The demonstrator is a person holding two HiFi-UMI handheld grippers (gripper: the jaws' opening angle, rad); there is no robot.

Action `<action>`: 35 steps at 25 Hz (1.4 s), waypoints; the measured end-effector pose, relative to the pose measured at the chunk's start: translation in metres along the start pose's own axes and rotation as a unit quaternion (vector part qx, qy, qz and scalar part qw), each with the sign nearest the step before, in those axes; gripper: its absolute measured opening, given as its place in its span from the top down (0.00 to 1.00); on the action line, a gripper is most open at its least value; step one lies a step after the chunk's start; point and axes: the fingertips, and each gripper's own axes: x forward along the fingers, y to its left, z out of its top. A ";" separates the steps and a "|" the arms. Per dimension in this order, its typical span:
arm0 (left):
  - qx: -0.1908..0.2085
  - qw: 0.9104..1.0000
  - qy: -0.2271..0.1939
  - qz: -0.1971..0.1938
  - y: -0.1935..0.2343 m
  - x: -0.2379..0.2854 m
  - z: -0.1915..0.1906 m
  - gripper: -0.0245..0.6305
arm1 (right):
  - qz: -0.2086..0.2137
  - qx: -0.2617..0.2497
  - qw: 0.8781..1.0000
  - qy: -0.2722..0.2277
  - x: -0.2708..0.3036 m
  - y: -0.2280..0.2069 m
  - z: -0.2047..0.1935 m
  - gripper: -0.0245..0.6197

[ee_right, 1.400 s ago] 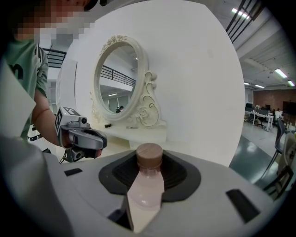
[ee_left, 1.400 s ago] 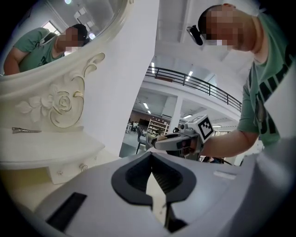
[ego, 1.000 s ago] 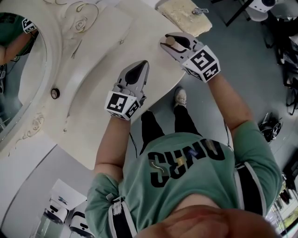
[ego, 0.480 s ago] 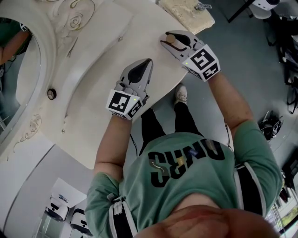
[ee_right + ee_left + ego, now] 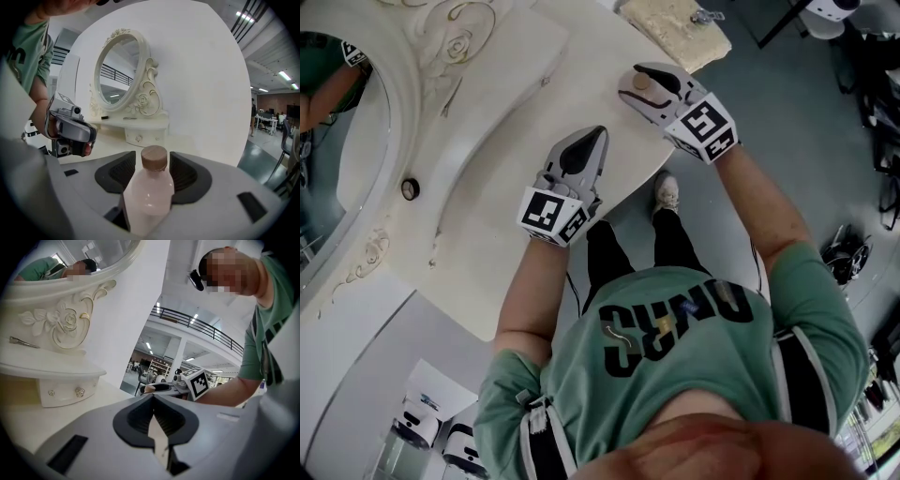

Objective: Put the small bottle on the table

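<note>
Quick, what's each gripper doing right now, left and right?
Left gripper: closed, nothing in it.
Right gripper: open, jaws have just been opening; the small bottle stands between them, not gripped.

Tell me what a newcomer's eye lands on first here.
The small bottle, pale pink with a brown cap, stands upright between the jaws of the right hand-held gripper. These have just been opening, near the edge of the white table. At the table's back rises an ornate oval mirror with carved roses. The left hand-held gripper is over the table, shut and empty.
</note>
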 end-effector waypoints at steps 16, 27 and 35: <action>-0.010 0.999 -0.037 0.030 -0.053 -0.062 0.116 0.95 | -0.013 0.046 0.998 -0.037 -0.114 0.027 0.107 0.63; 0.036 0.997 -0.065 0.014 -0.112 -0.086 0.193 0.95 | -0.016 0.042 0.996 -0.074 -0.209 0.051 0.186 0.72; 0.067 0.995 -0.078 -0.005 -0.136 -0.089 0.230 0.95 | -0.020 0.027 0.994 -0.102 -0.245 0.061 0.227 0.79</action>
